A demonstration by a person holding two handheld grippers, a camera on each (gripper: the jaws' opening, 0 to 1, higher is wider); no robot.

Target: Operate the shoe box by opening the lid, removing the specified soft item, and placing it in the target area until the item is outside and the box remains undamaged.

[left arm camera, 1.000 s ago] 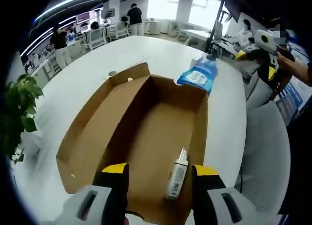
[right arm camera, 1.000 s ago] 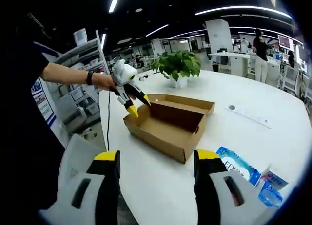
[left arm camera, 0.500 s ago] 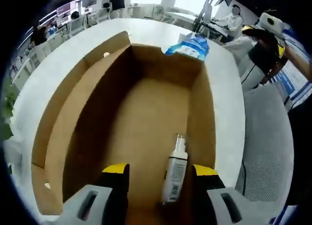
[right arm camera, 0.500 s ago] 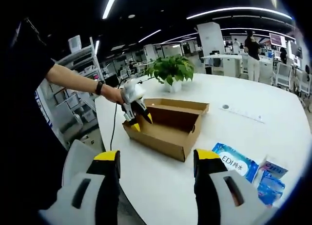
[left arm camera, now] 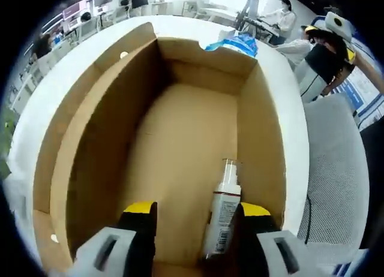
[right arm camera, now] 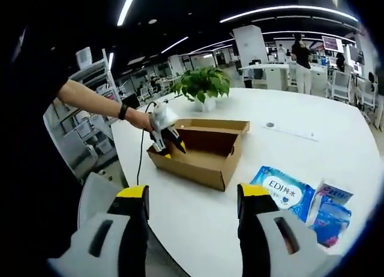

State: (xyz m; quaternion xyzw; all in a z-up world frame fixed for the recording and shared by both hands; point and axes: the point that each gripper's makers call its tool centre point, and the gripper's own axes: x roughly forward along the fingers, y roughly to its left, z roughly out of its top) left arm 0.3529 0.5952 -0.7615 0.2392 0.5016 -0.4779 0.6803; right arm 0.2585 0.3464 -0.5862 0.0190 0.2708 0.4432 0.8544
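On a large white worktop (right arm camera: 312, 118) in an open-plan office with ceiling strip lights, desks, shelving and a few people standing far off, one open cardboard shoe box (right arm camera: 201, 148) stood with its lid (right arm camera: 213, 125) folded back. One potted plant (right arm camera: 201, 85) sat beyond the box. Near the worktop's edge lay one blue-and-white tissue pack (right arm camera: 282, 191) and, just beside it, smaller blue packets (right arm camera: 332, 214) whose number could not be told. One white mesh chair (left arm camera: 336, 187) stood beside the worktop.

Inside the box lay a single white spray bottle (left arm camera: 223, 208), close along one side wall, its nozzle pointing away from the left gripper view's camera.

The left tool (left arm camera: 198, 214) was down inside the box with its yellow-tipped jaws spread wide, the bottle lying between them near the right-hand jaw; contact could not be told. The right tool (right arm camera: 192, 196) hung above the worktop's near edge, jaws wide apart and holding nothing, well apart from the box.
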